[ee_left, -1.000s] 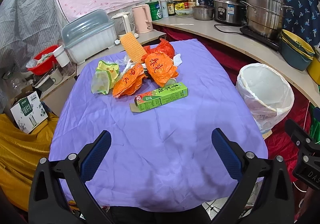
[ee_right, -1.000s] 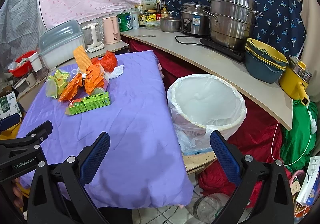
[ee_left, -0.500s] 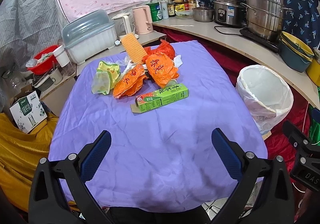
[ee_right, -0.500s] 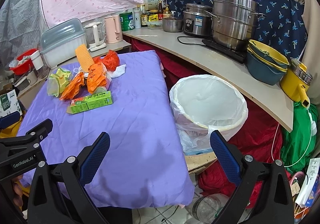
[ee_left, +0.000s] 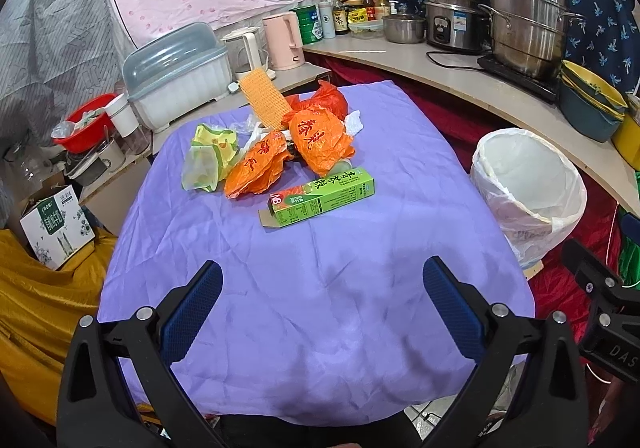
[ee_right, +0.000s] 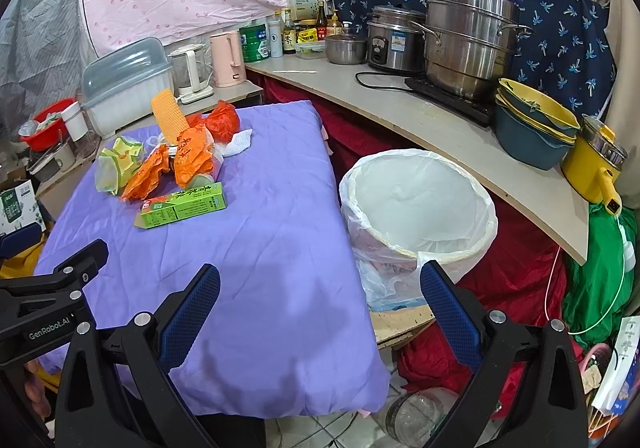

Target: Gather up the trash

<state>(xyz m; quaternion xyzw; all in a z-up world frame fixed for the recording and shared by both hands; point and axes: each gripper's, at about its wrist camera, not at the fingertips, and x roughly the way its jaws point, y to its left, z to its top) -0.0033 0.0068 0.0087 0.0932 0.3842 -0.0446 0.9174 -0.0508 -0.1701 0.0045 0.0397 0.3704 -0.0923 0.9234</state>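
Note:
A heap of trash lies at the far side of the purple-covered table (ee_left: pixel 320 308): a green carton (ee_left: pixel 322 197), orange wrappers (ee_left: pixel 316 138), a yellow-green wrapper (ee_left: pixel 208 156), an orange mesh piece (ee_left: pixel 264 98) and white tissue (ee_left: pixel 354 122). The carton (ee_right: pixel 182 206) and wrappers (ee_right: pixel 192 154) also show in the right wrist view. A white-lined trash bin (ee_right: pixel 416 204) stands right of the table; it also shows in the left wrist view (ee_left: pixel 524 184). My left gripper (ee_left: pixel 322 306) is open and empty above the table's near part. My right gripper (ee_right: pixel 320 306) is open and empty over the table's right edge, near the bin.
A curved counter (ee_right: pixel 420 116) behind the bin carries pots, a rice cooker, bowls and bottles. A dish box (ee_left: pixel 178 70) and kettles stand behind the table. A red basin (ee_left: pixel 86 122) and a cardboard box (ee_left: pixel 56 224) are at the left. A plastic bottle (ee_right: pixel 420 412) lies on the floor.
Both grippers have drifted slightly; the views shifted a little. Nothing on the table has moved and both grippers stay open.

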